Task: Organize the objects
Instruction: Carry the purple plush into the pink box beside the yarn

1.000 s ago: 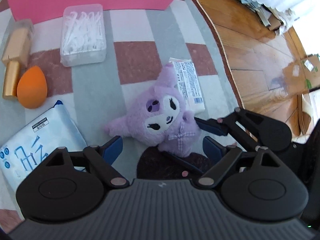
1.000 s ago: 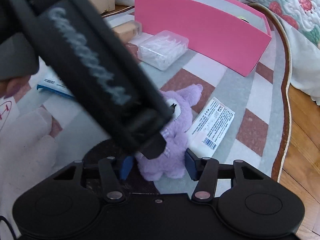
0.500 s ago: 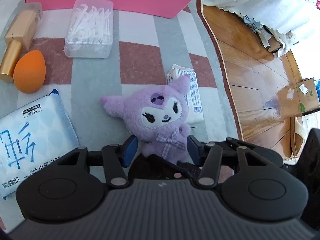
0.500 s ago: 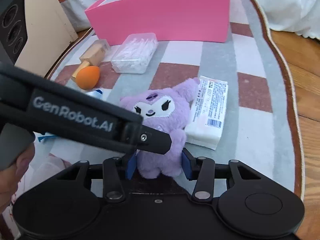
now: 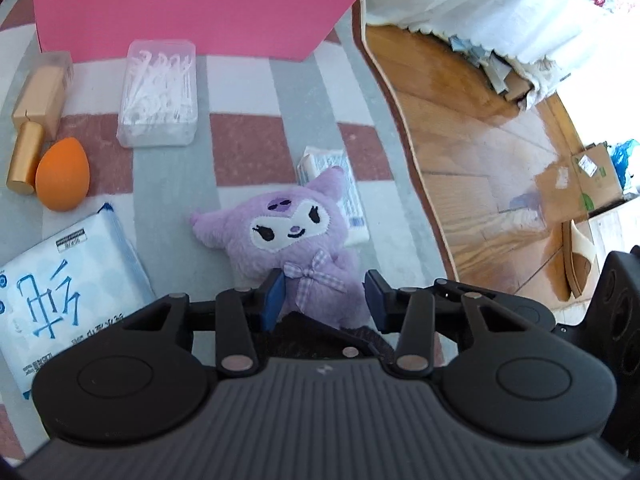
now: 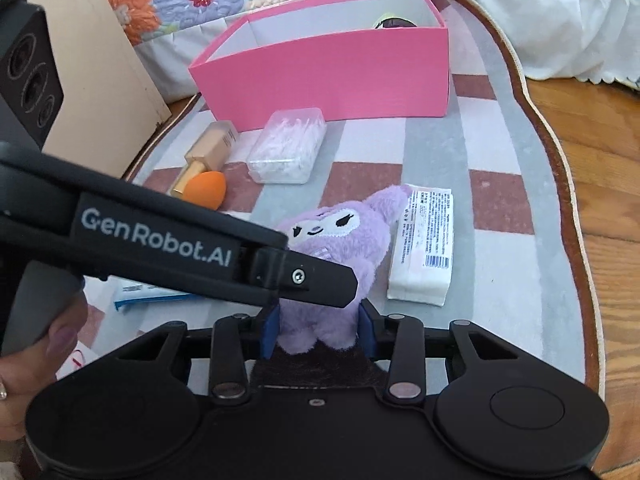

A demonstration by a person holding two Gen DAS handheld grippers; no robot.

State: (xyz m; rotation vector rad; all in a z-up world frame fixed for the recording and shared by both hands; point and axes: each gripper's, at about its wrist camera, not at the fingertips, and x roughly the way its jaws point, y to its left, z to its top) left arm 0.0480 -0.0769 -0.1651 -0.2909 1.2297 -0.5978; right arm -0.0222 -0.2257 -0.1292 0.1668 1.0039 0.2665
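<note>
A purple plush toy [image 5: 296, 236] with a checked bow is held upright above the rug; it also shows in the right wrist view [image 6: 340, 248]. My right gripper [image 6: 318, 330] is shut on its lower body. My left gripper [image 5: 326, 298] is around its body at the bow, jaws partly closed and touching the fur. The left gripper's body [image 6: 168, 248] crosses the right wrist view. The pink box [image 6: 328, 72] stands open at the far end of the rug.
On the checked rug lie a clear box of floss picks [image 5: 158, 94], an orange sponge egg [image 5: 62, 180], a gold-capped bottle [image 5: 38, 120], a blue-white tissue pack [image 5: 68, 284] and a white packet [image 6: 424, 244]. Wooden floor [image 5: 480, 140] lies to the right.
The plush has been lifted upright and turned to face the cameras. Both grippers have closed in on its body and risen, with the pink box coming into fuller view.
</note>
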